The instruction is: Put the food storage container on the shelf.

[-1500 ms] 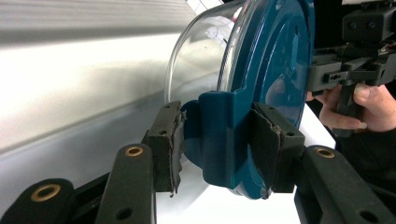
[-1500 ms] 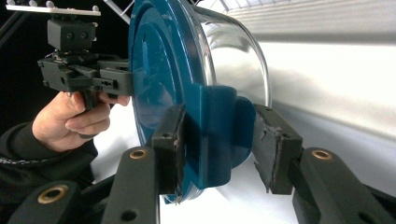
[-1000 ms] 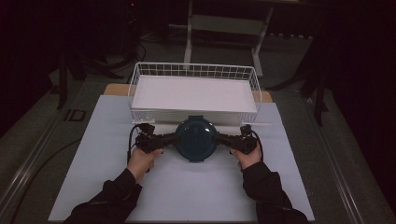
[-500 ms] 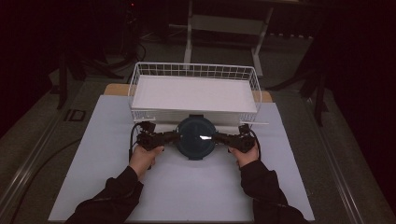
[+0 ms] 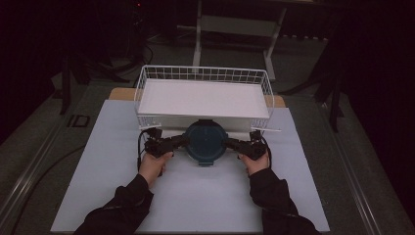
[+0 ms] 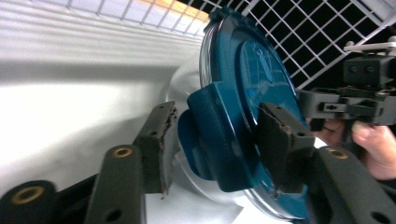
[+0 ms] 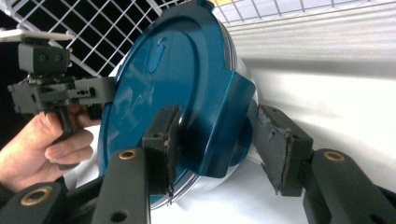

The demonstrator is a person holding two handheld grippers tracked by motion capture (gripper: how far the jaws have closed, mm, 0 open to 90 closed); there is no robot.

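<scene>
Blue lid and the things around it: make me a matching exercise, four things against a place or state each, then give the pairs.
Things:
1. blue lid
2. wire basket
3. left tongs
4. right tongs

Places or states:
A. white, standing at the far side of the table
B. at the lid's clip on the right in the high view
C. round, between the two tongs, just in front of the basket
D. at the lid's clip on the left in the high view

Pairs: 1-C, 2-A, 3-D, 4-B
</scene>
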